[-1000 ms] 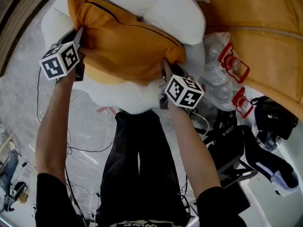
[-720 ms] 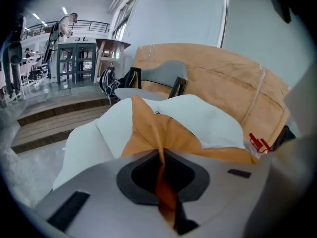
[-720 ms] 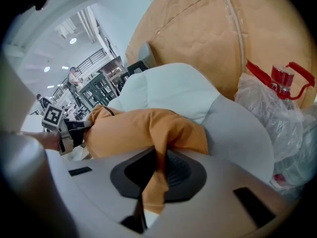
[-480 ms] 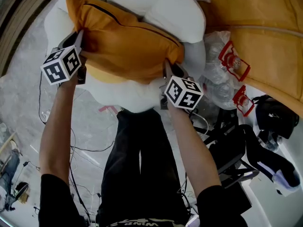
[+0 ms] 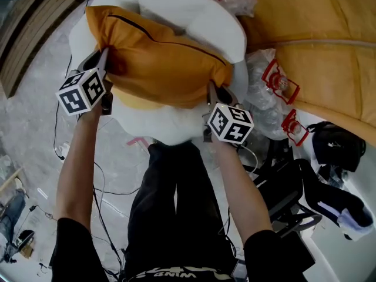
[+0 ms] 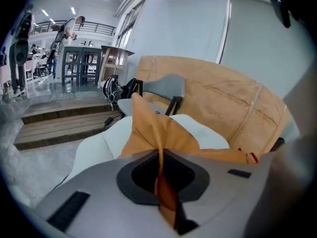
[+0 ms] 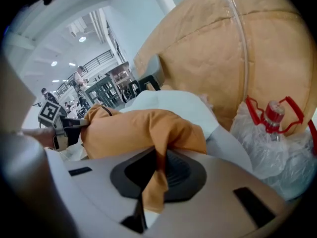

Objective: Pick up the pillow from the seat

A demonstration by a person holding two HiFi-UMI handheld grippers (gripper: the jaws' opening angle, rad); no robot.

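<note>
An orange pillow (image 5: 158, 63) with a dark zip hangs just over the white padded seat (image 5: 194, 13). My left gripper (image 5: 104, 56) is shut on the pillow's left corner, and in the left gripper view the orange cloth (image 6: 151, 133) is pinched flat between the jaws (image 6: 159, 158). My right gripper (image 5: 211, 88) is shut on the right corner. Its jaws have just been closing on that cloth, and in the right gripper view a fold of pillow (image 7: 136, 125) runs down between them (image 7: 159, 163).
A large tan cushion (image 5: 320, 46) fills the upper right. Beside the seat lies a clear plastic bag of bottles with red handles (image 5: 276, 81). Black bags (image 5: 335, 145) stand at the right. Cables (image 5: 106, 187) trail on the floor, and wooden steps (image 5: 35, 37) lie at the left.
Both grippers have come up toward the camera with the pillow's corners in them. The pillow has lifted off the white seat with them.
</note>
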